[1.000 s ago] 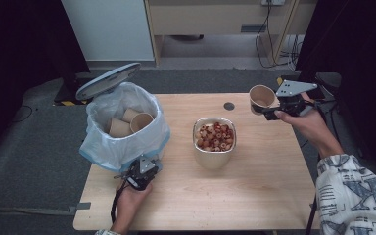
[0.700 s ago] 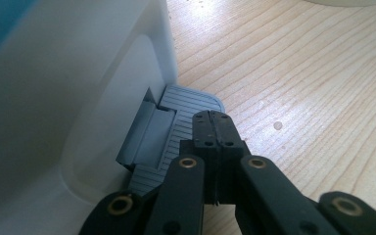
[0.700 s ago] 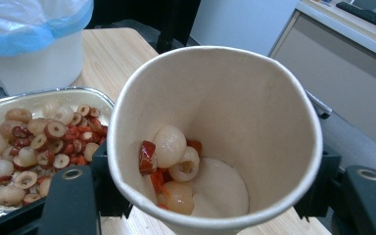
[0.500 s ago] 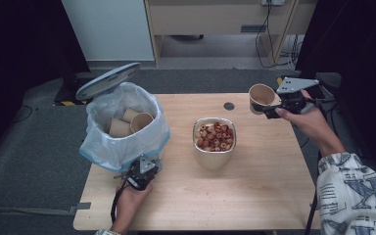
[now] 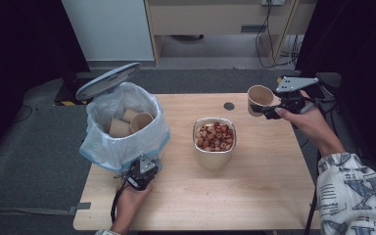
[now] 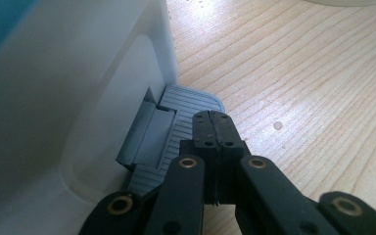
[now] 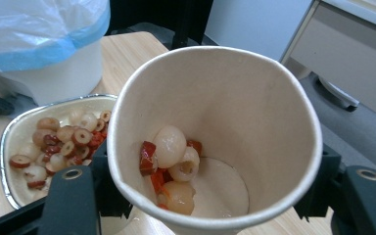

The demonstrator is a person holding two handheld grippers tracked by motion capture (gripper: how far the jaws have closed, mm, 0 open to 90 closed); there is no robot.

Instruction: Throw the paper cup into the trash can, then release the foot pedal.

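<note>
The left gripper, jaws pressed together on nothing, is bearing down on the bin's pedal right under its tips. Farther off, the right gripper is clamping a paper cup tilted mouth toward the bowl, which is lying down and leftward of its fingers, nearer this hand.

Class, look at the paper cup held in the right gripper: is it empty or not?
Not empty. The paper cup holds a few fruit pieces at its bottom, far from full.

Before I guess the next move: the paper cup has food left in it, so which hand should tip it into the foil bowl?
Right. Its hand-held gripper already holds the paper cup; the left presses the bin pedal.
</note>
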